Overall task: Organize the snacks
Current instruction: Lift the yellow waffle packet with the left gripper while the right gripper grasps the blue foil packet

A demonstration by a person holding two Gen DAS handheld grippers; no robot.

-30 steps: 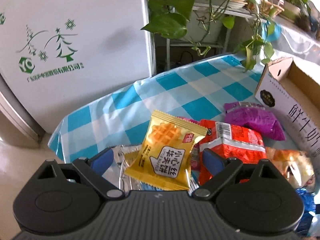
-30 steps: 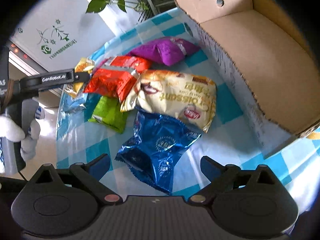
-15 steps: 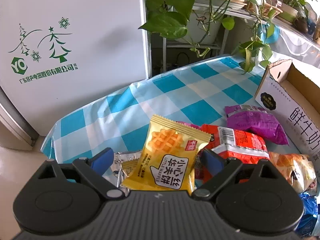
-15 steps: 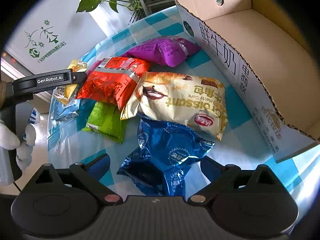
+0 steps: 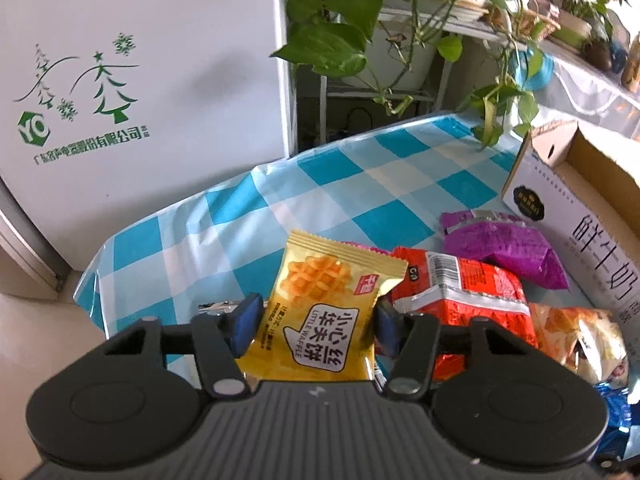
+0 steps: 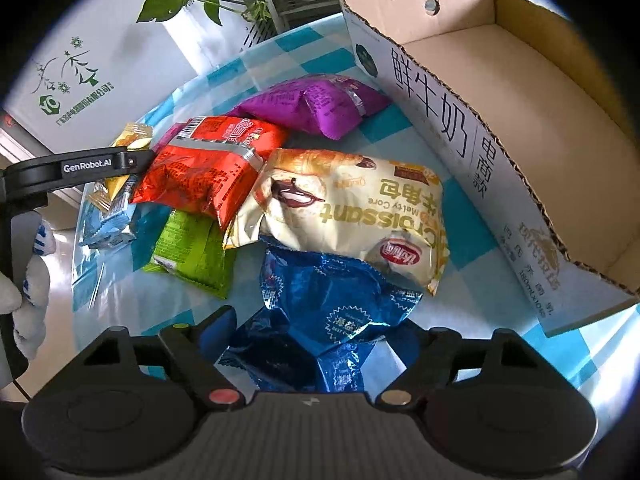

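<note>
A yellow waffle packet (image 5: 320,308) stands tilted up between the blue pads of my left gripper (image 5: 316,324). Its jaws are closing and both pads touch the packet's sides. In the right wrist view a crumpled blue foil packet (image 6: 332,308) lies between the fingers of my right gripper (image 6: 316,338). Those jaws are closing too, with the pads against the foil. More snacks lie on the checked tablecloth (image 5: 360,184): a red packet (image 6: 208,164), a purple one (image 6: 316,104), a cream croissant bag (image 6: 352,208) and a green packet (image 6: 188,252).
An open cardboard box (image 6: 500,80) with nothing in it stands at the right of the snacks. A white appliance (image 5: 140,80) and trailing plants (image 5: 340,40) rise behind the table's far edge. A gloved hand (image 6: 32,280) holds the left gripper at the table's left edge.
Both grippers' jaws have drawn in from wide open: the left onto the yellow waffle packet, the right onto the blue foil packet. The right gripper also came slightly closer to the blue packet.
</note>
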